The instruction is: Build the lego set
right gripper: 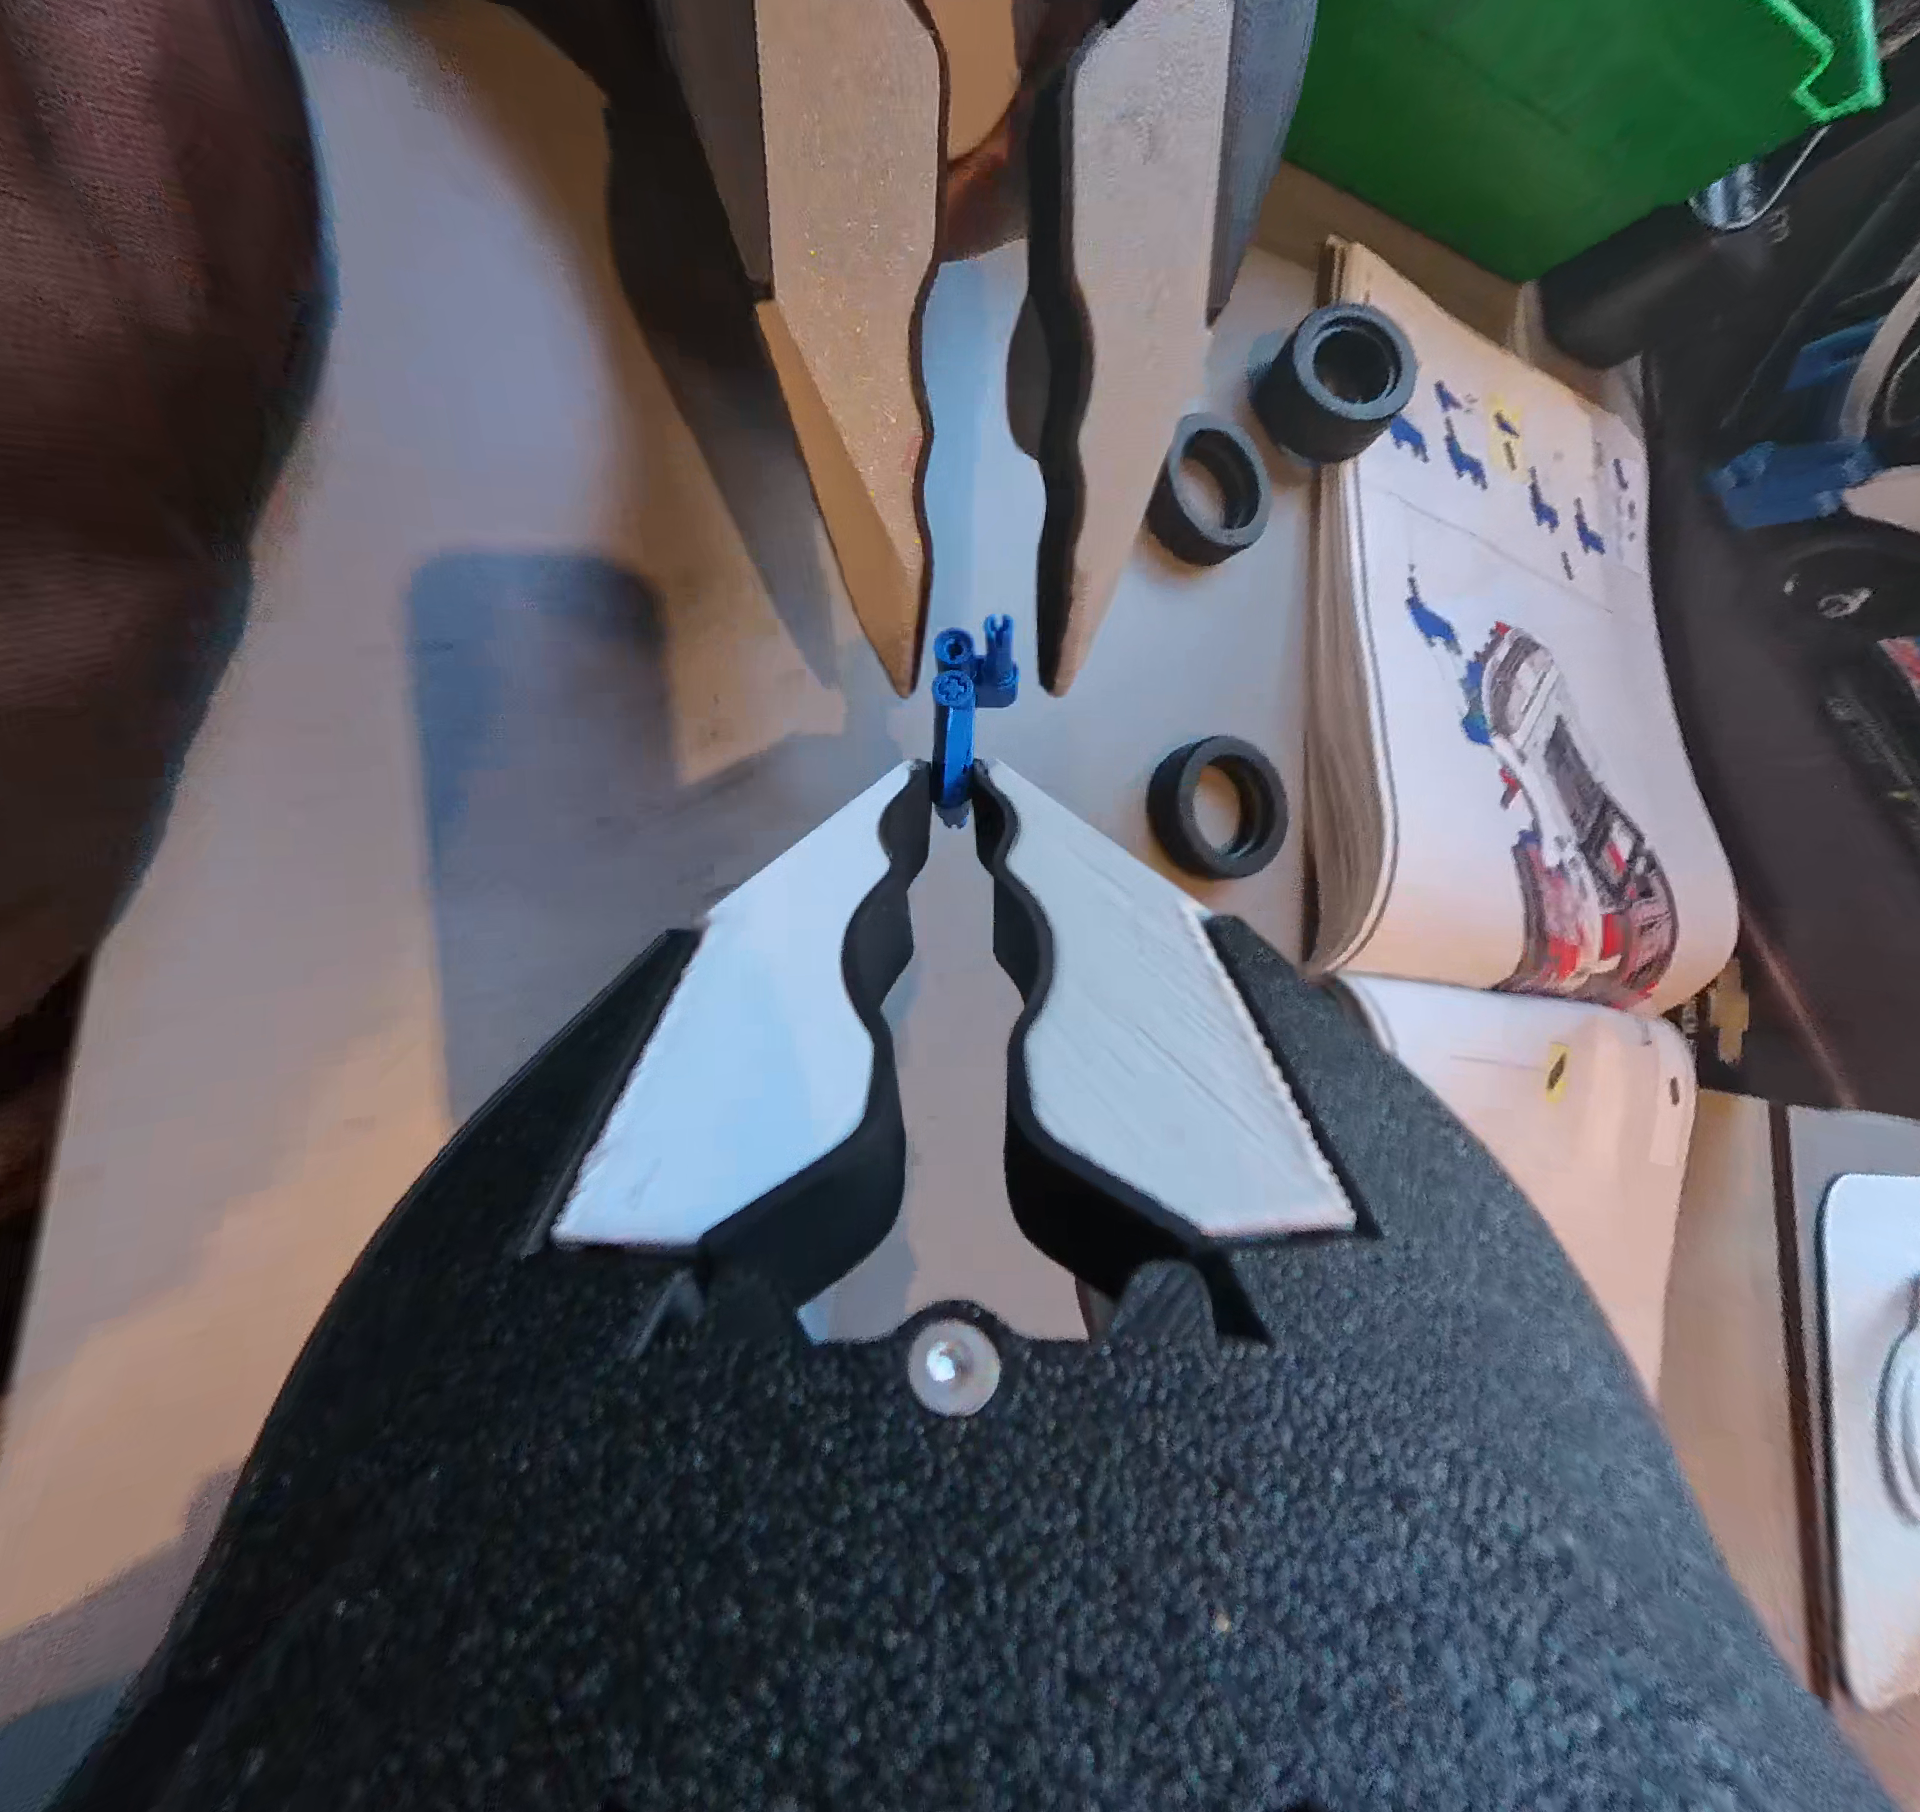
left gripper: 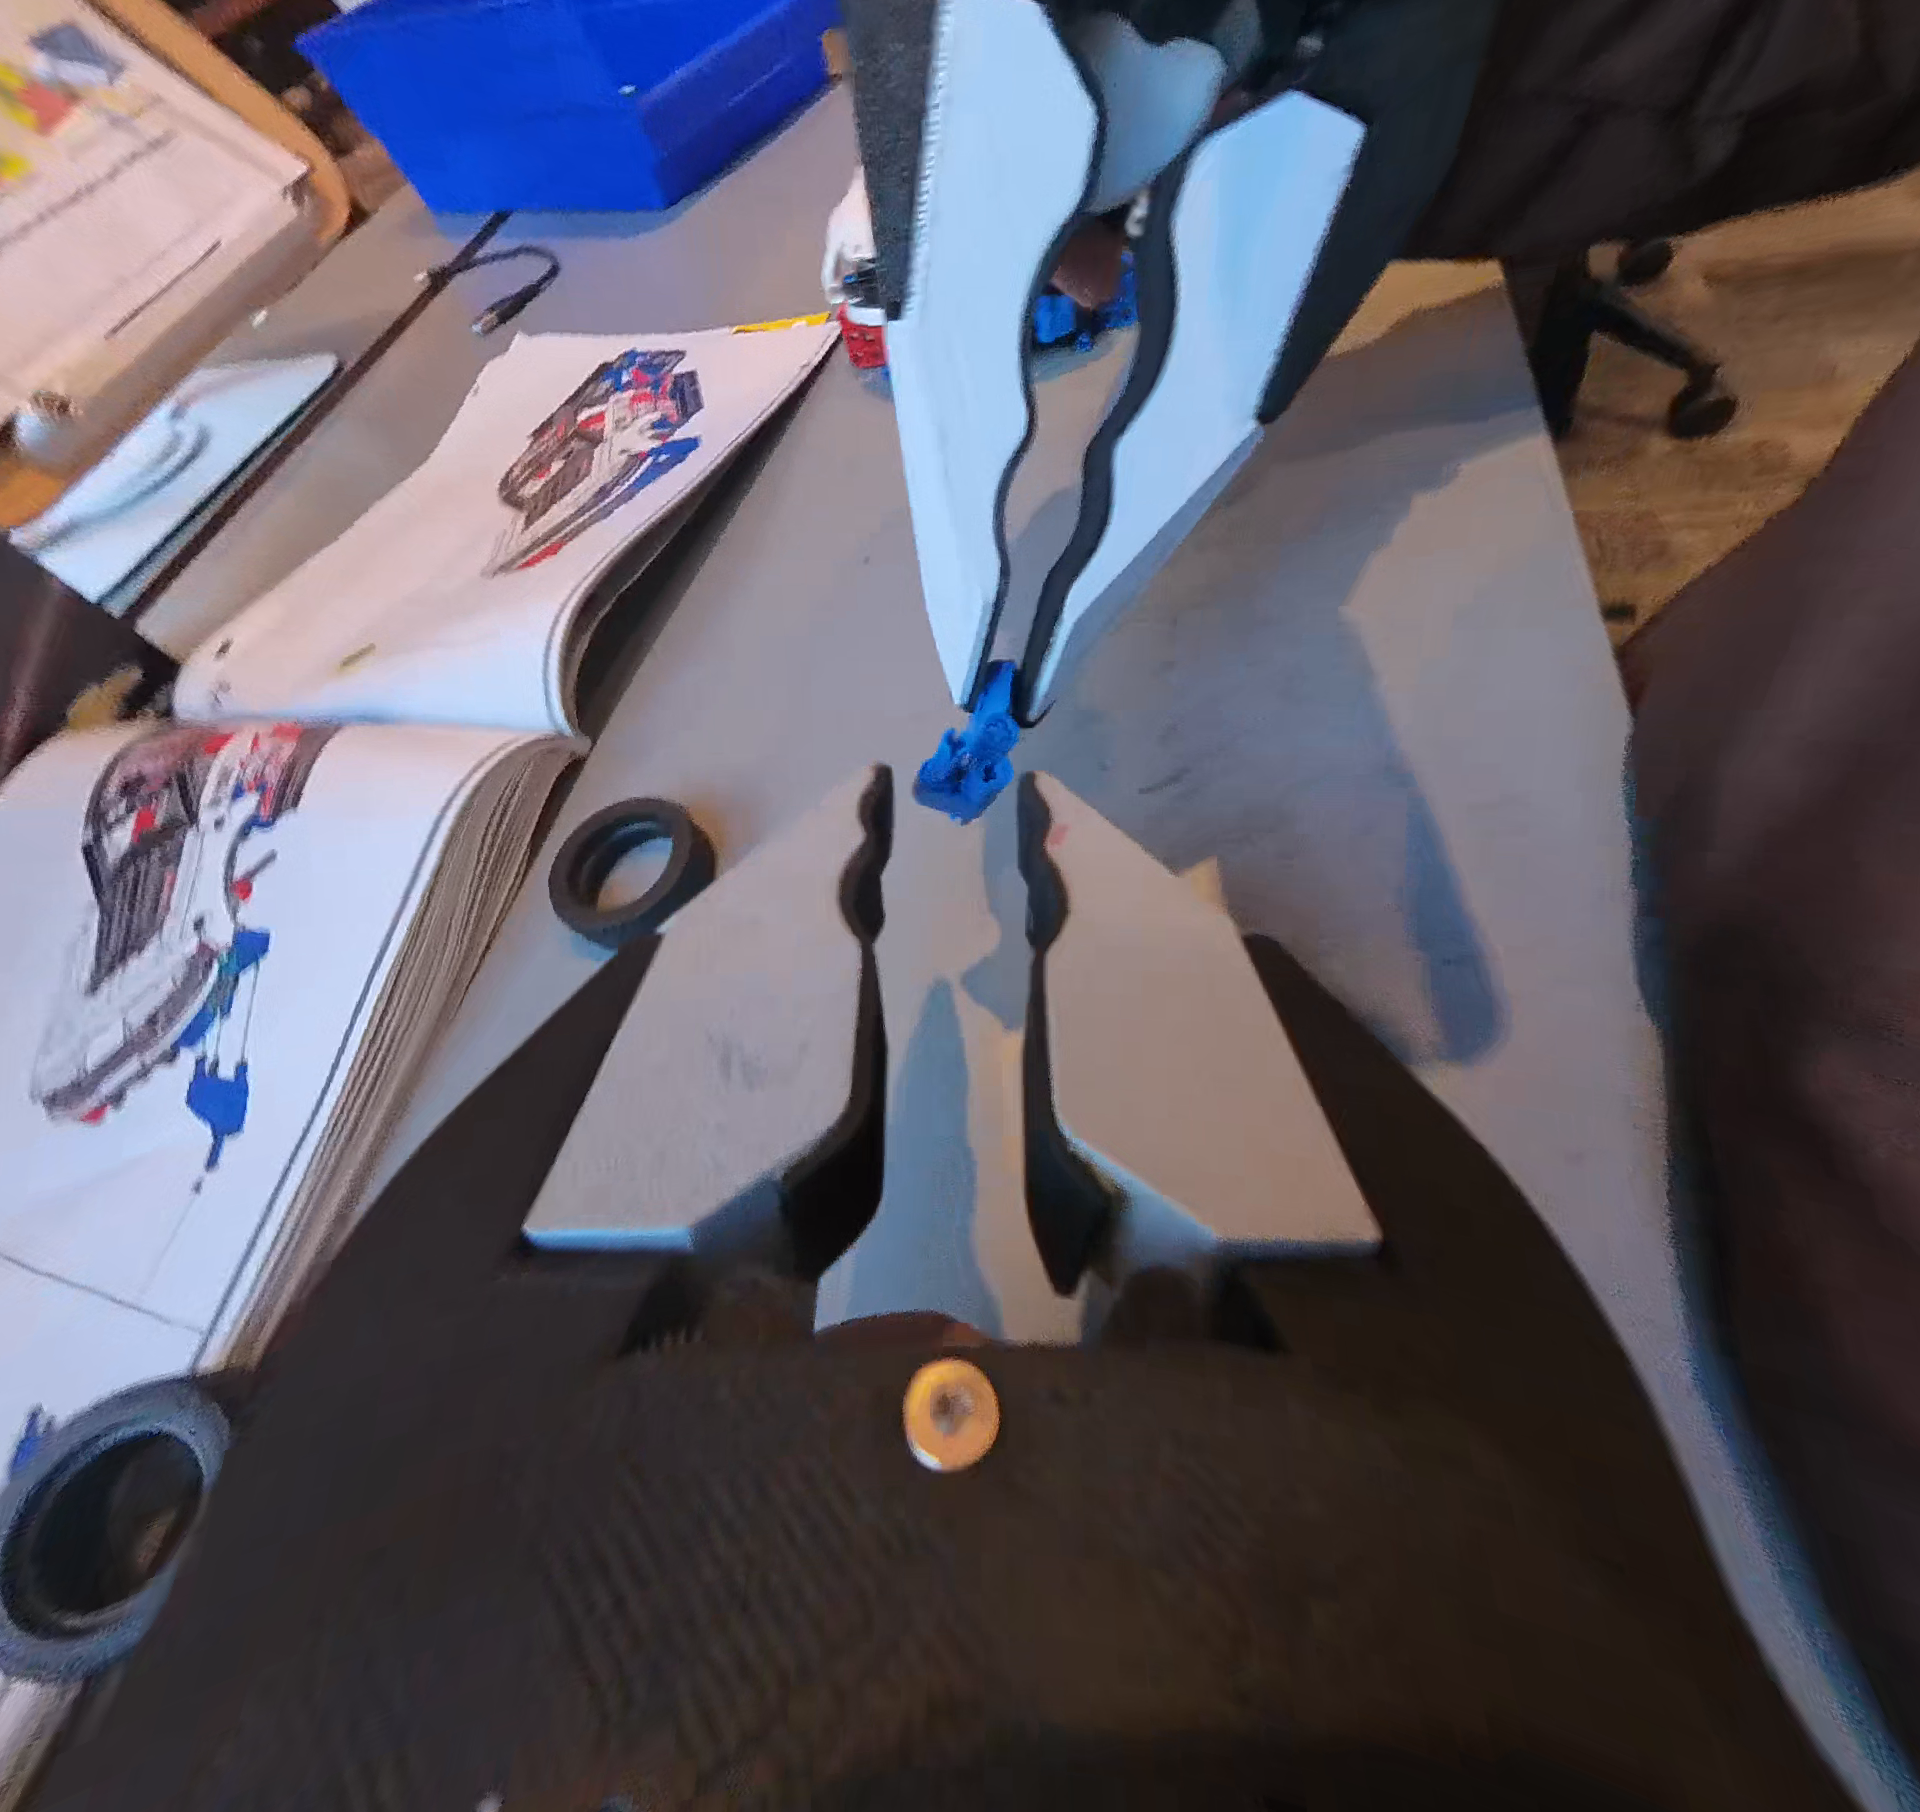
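A small blue lego assembly (right gripper: 961, 713) of pins and a connector is held above the grey table (left gripper: 1299, 723). My right gripper (right gripper: 951, 775), with white fingers, is shut on its near end; in the left wrist view it (left gripper: 1000, 708) comes down from the top with the blue piece (left gripper: 966, 775) hanging at its tips. My left gripper (left gripper: 956, 786) is open, tip to tip with the right one. Its fingertips stand either side of the piece's free end with a gap on each side, as the right wrist view (right gripper: 982, 676) shows too.
An open instruction book (left gripper: 416, 567) lies left of the grippers, also in the right wrist view (right gripper: 1507, 723). Black tyres (left gripper: 631, 874) (right gripper: 1210, 489) (right gripper: 1335, 380) (right gripper: 1216, 806) lie beside it. A blue bin (left gripper: 582, 69), a green bin (right gripper: 1558, 48) and a partly built model (left gripper: 1070, 313) stand farther back. Less than 4 cm separates the two grippers' tips.
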`<action>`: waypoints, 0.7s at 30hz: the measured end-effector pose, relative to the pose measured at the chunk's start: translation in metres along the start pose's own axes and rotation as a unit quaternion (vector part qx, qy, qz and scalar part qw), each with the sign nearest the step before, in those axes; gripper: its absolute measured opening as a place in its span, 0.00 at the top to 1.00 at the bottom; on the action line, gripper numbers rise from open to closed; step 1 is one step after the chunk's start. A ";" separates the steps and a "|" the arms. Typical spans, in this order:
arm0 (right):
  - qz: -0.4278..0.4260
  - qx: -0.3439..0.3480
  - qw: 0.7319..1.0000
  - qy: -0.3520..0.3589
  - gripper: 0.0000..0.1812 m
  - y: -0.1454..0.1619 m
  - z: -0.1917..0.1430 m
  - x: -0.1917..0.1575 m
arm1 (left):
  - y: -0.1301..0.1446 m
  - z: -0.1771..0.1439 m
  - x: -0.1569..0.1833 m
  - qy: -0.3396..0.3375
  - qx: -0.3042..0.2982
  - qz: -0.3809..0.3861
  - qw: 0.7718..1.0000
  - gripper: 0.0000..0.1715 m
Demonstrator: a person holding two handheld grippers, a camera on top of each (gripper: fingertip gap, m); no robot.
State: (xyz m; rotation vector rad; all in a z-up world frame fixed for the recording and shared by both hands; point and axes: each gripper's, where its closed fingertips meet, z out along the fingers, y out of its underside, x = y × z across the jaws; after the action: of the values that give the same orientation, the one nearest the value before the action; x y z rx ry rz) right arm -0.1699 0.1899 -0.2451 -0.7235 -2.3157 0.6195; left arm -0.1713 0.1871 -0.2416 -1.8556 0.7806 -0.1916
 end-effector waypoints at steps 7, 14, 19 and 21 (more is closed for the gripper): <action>0.019 -0.006 1.000 0.018 0.96 -0.002 -0.018 -0.008 | -0.010 0.008 0.008 -0.042 0.006 0.087 0.995 0.93; 0.118 0.067 0.987 0.087 0.92 -0.006 -0.023 0.031 | -0.023 -0.010 -0.026 -0.126 0.082 0.026 0.988 0.93; 0.307 0.190 0.929 0.076 0.92 -0.009 -0.032 0.066 | -0.032 -0.029 -0.053 -0.123 0.173 -0.118 0.970 0.93; 0.367 0.248 0.896 0.031 0.93 -0.018 -0.034 0.071 | -0.033 -0.030 -0.058 -0.103 0.196 -0.172 0.960 0.93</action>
State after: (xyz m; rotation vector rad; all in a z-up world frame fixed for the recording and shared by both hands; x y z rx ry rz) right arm -0.1991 0.2294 -0.1805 -1.3288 -1.6496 1.4261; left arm -0.2163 0.2052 -0.1872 -1.5851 0.2466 -0.3407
